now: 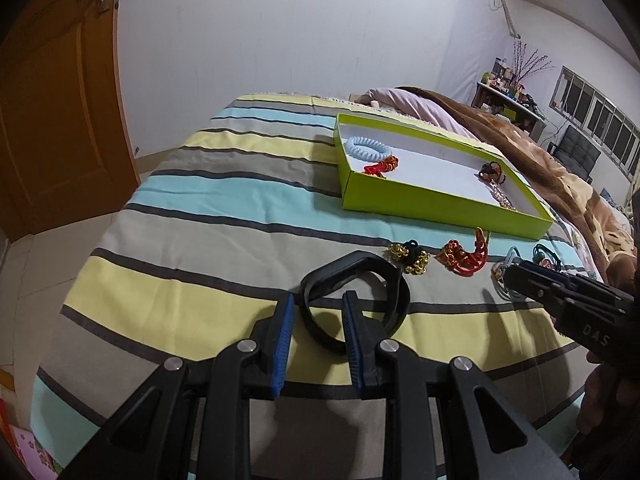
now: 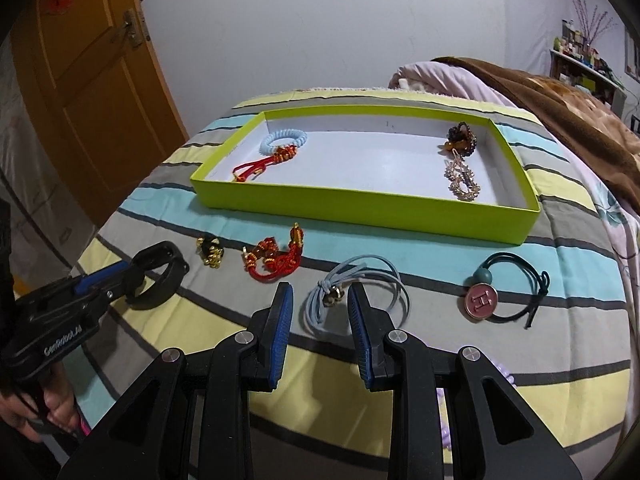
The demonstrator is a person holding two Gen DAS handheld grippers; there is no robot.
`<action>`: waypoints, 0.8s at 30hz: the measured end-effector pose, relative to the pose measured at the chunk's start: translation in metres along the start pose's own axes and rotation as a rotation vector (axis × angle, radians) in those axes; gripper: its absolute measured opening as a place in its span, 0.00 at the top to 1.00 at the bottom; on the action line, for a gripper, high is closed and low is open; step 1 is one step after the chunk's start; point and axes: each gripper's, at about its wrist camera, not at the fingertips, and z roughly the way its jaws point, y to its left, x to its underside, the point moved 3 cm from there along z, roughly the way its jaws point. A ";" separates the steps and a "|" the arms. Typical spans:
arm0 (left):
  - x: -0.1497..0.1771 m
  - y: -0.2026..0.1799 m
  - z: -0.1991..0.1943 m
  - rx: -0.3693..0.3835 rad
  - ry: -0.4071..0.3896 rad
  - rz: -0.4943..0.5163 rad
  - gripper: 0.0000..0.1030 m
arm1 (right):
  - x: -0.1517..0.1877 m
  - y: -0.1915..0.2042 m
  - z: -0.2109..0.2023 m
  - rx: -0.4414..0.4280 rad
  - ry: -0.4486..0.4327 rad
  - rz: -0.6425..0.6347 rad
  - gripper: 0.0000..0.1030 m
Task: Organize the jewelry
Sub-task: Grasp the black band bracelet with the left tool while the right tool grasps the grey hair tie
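Both tongs angle downward over the striped bed [image 2: 168,360]. The left tongs [image 1: 318,322] are unclamped, straddling the black band [image 1: 356,300]; the right tongs [image 2: 320,312] are likewise released around the grey-blue hair tie [image 2: 356,292]. The green tray [image 2: 360,208] lies beyond, holding other pieces.

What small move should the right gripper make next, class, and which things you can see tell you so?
Probably close the right gripper on the light blue hair tie. Its knot already lies between the open fingers, and the tie still rests on the striped bedspread, outside the green box where several pieces already lie. Lifting can follow once the grip holds.
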 end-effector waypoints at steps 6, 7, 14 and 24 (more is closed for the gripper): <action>-0.002 -0.005 0.006 -0.032 0.010 0.022 0.78 | -0.003 -0.003 0.013 0.042 0.035 0.025 0.72; -0.003 -0.005 0.007 -0.041 0.008 0.025 0.80 | -0.003 -0.002 0.013 0.053 0.036 0.016 0.72; -0.002 -0.003 0.003 -0.043 -0.005 0.019 0.88 | -0.001 -0.002 0.009 0.068 0.029 0.004 0.93; -0.001 -0.015 -0.022 -0.017 -0.050 0.034 0.89 | 0.004 0.001 -0.029 0.041 -0.050 -0.015 0.94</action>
